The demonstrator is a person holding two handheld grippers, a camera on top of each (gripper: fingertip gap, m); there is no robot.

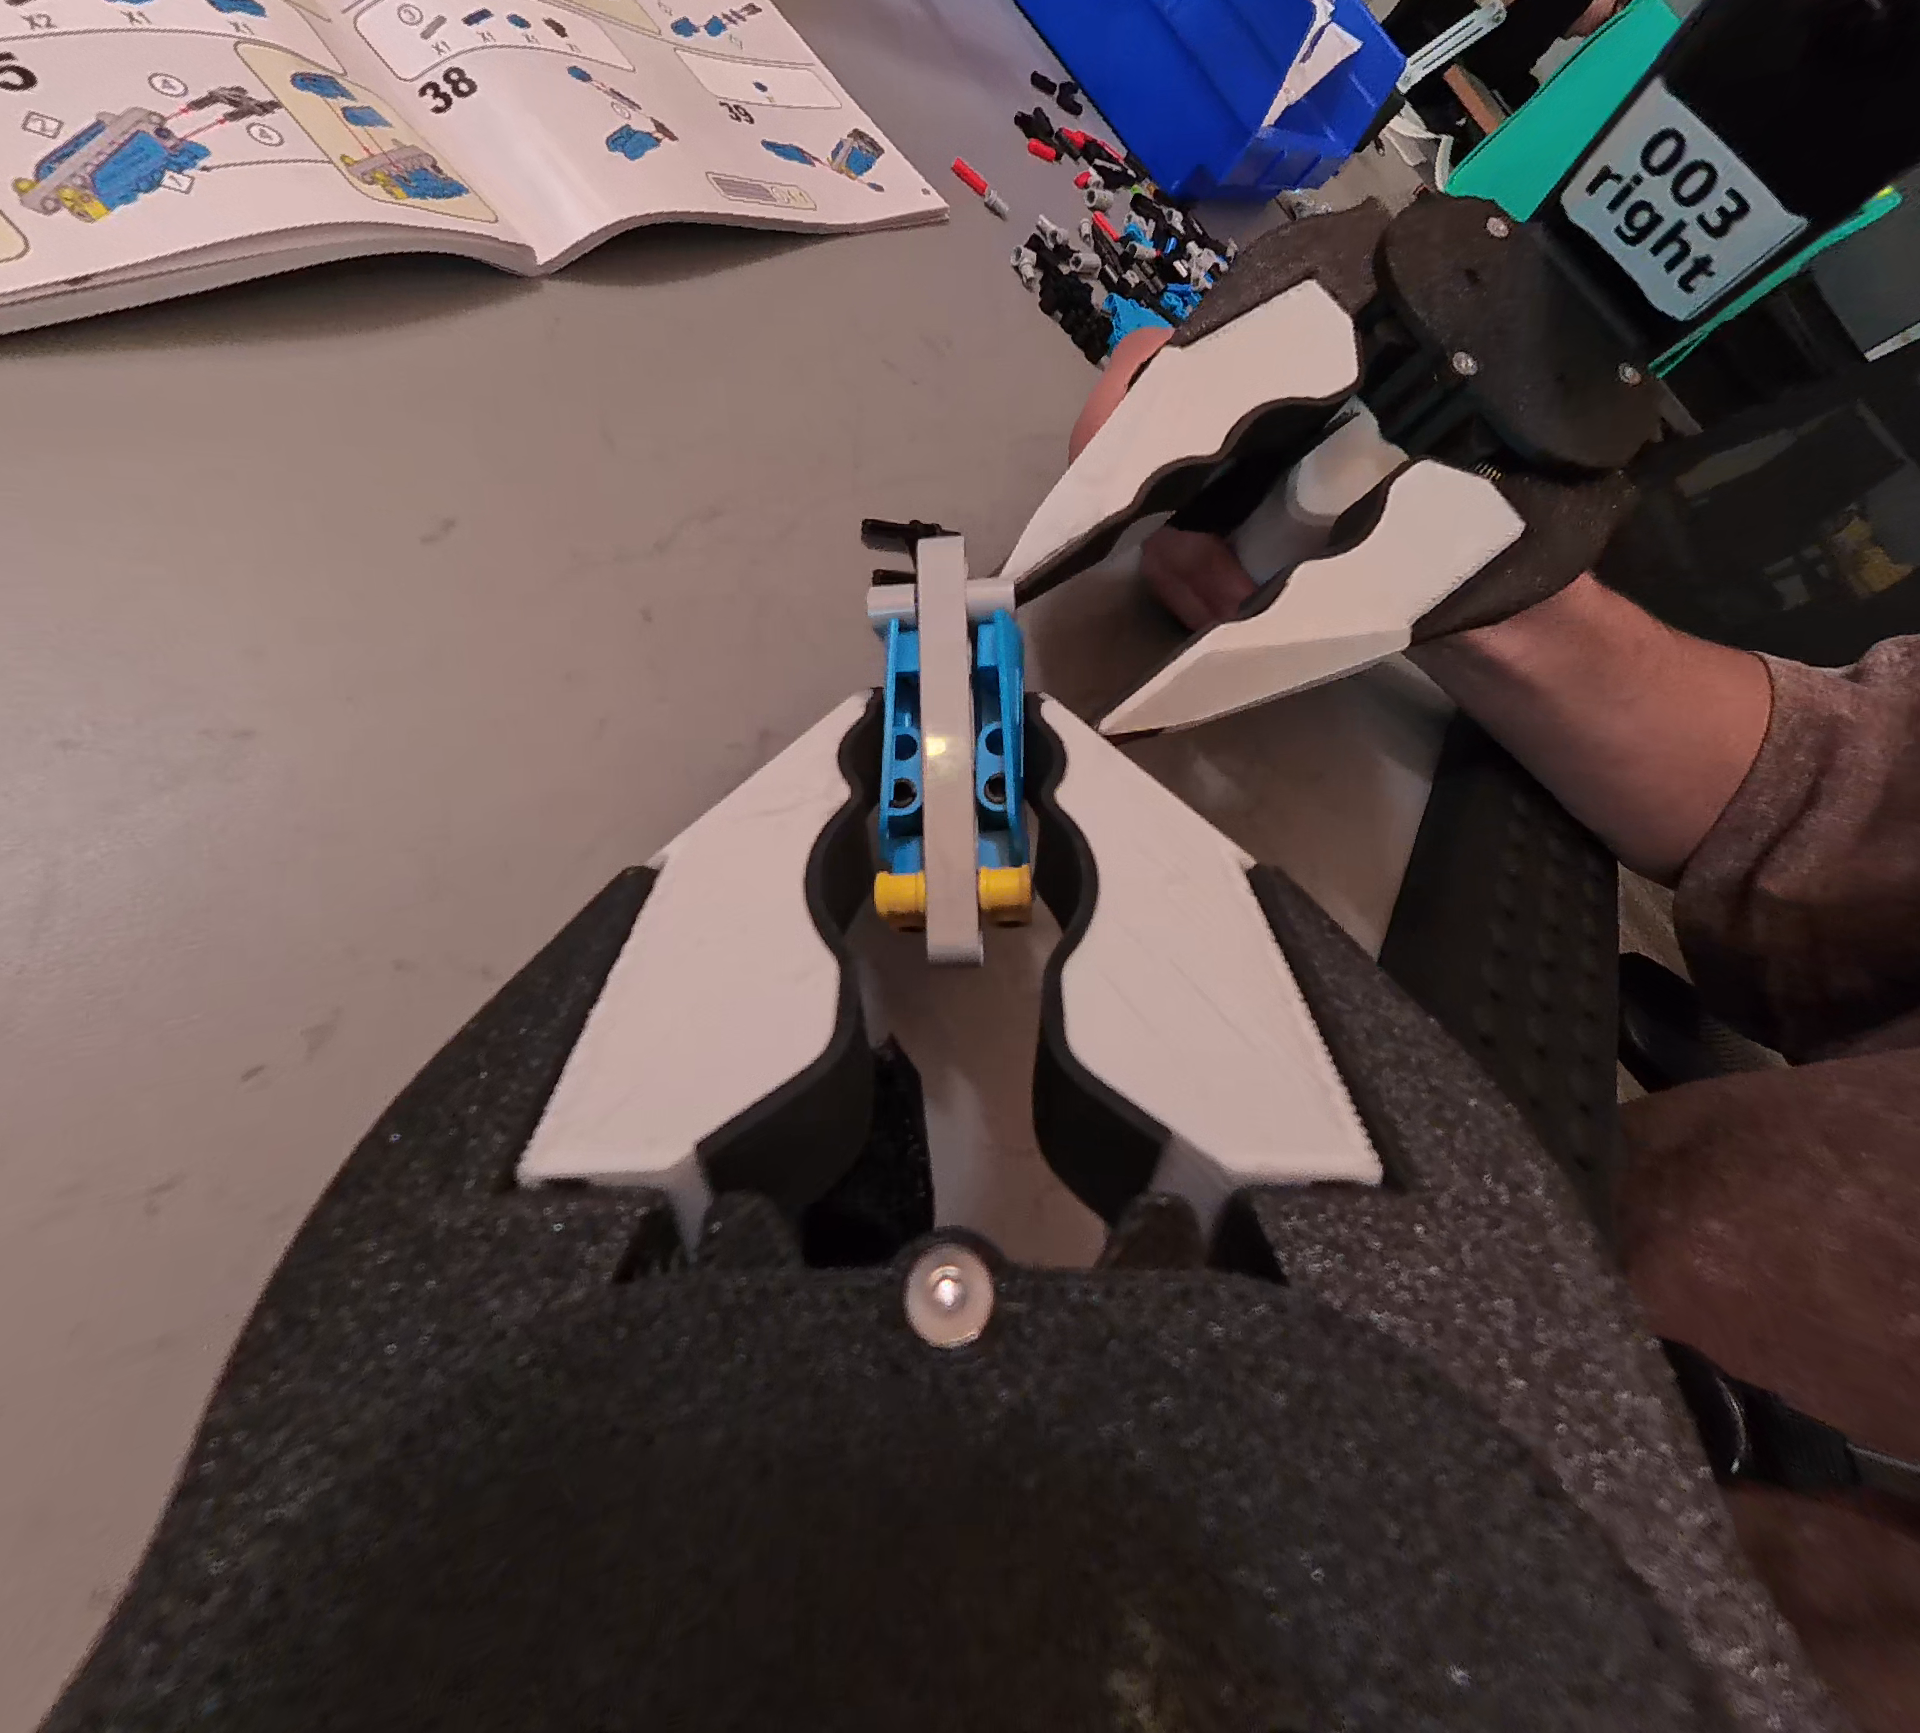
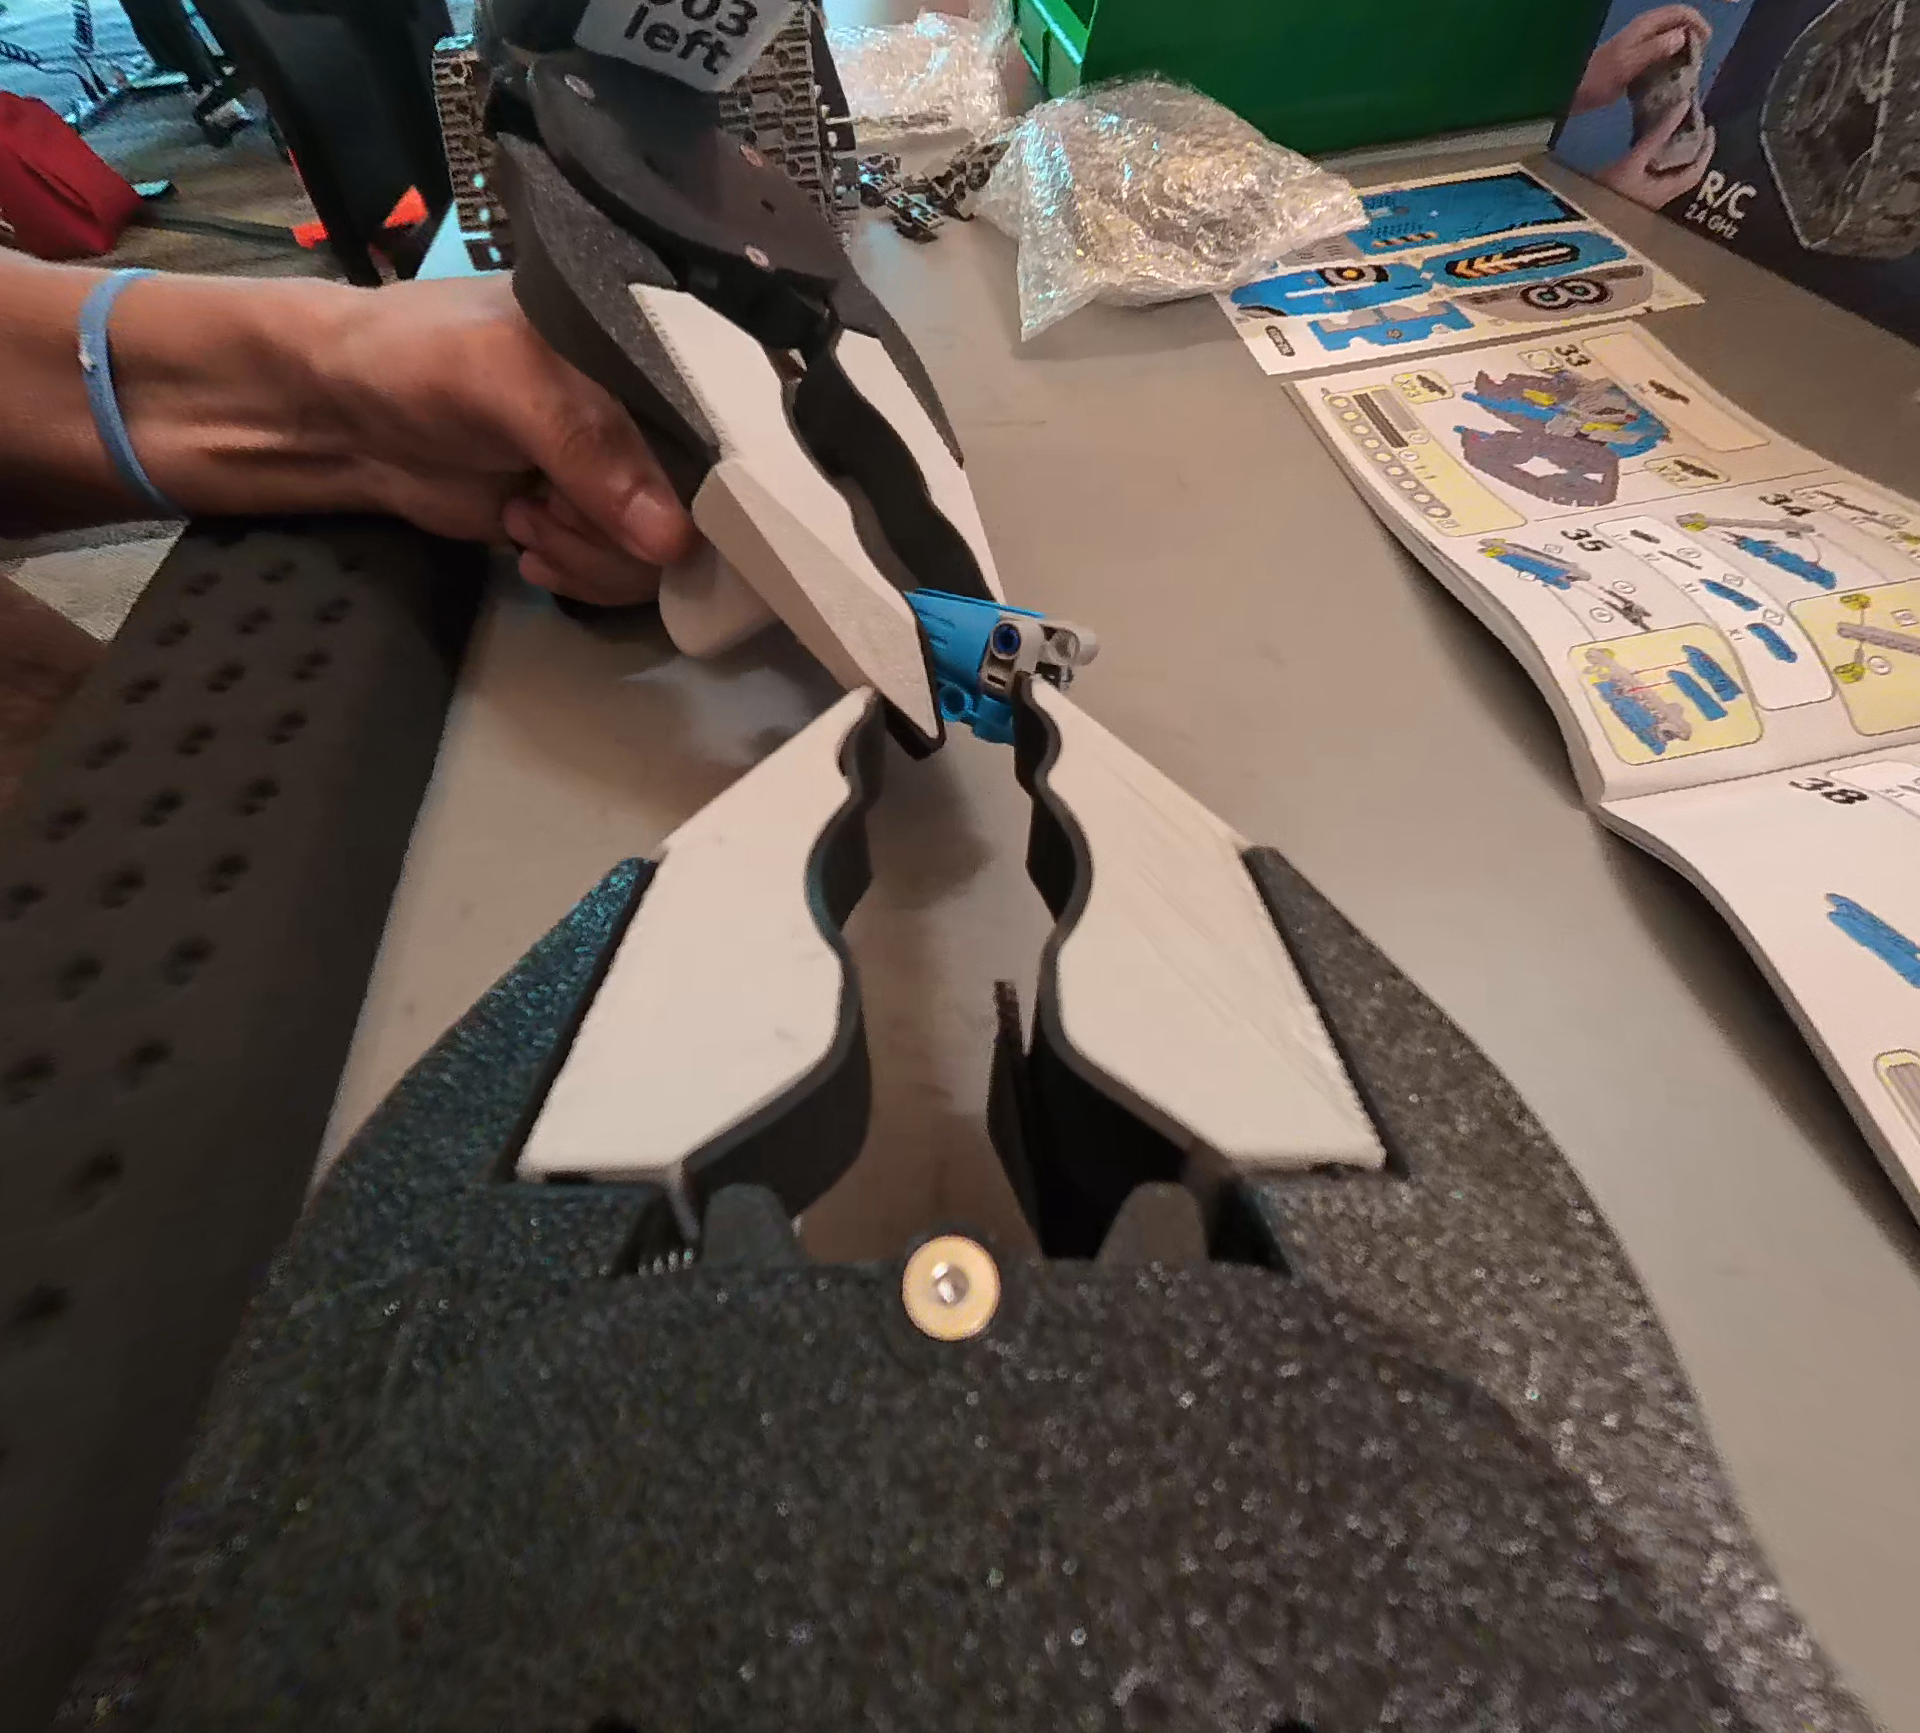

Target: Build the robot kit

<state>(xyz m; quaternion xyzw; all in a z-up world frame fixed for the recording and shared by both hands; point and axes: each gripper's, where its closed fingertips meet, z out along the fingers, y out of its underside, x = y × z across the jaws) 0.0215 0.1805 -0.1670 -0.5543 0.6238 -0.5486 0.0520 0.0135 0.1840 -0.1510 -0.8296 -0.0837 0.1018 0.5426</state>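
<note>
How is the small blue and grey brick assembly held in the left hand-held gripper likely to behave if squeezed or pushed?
The brick assembly looks like rigid plastic, so it probably stays stiff between the left hand-held gripper fingers. It is small and likely light. Its parts seem pinned together, with a grey beam sticking out, so a sideways push from the right hand-held gripper might pop or twist something loose.

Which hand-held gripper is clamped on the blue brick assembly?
The left hand-held gripper: its fingers squeeze the blue brick assembly on both sides. The right hand-held gripper is open, with only one fingertip at the assembly's far end.
</note>
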